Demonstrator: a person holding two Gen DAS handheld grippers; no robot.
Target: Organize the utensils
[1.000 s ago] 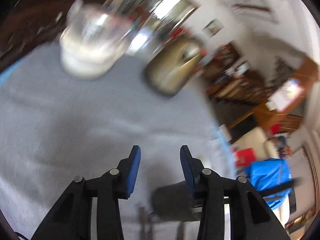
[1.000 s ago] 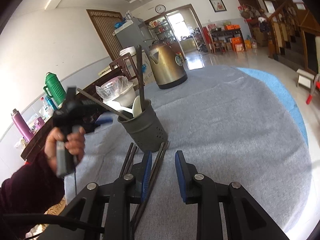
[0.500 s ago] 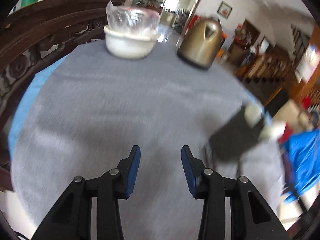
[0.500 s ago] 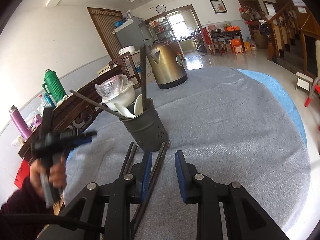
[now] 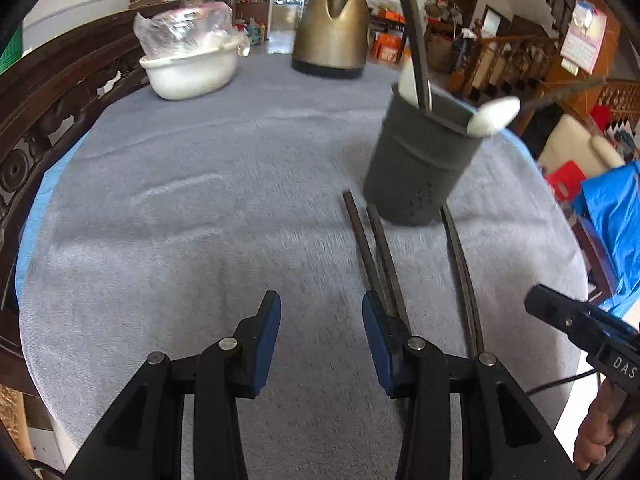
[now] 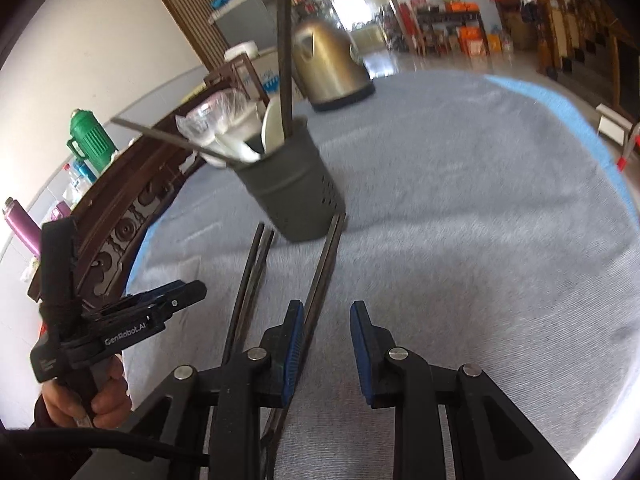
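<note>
**Utensil holder and loose chopsticks ahead of two empty grippers**

The dark grey utensil holder [image 5: 416, 168], a tapered cup with small perforations near its base, stands on the grey cloth-covered table [image 5: 192, 208] ahead and to the right of the left gripper [image 5: 321, 340], and ahead and slightly left of the right gripper [image 6: 324, 350]. It contains a white spoon [image 5: 494, 116], another white utensil and dark chopsticks, one upright and one leaning out. Loose dark chopsticks [image 5: 380, 248] lie flat on the cloth, running from the holder's base toward the cameras; a pair passes just beside the left gripper's right finger, and a further stick [image 6: 324, 264] passes just beside the right gripper's left finger. Both grippers have their blue-padded fingers spread, with nothing between them.

Beyond the holder stand a bronze-coloured metal kettle [image 5: 332, 36] and a white bowl [image 5: 188, 72] covered by crinkled clear plastic. A carved dark wooden rail [image 5: 52, 112] borders the table.

Compared with half a second earlier, the left wrist view has swung so that the holder appears nearer and sharper, and the right gripper now shows at its right edge.
</note>
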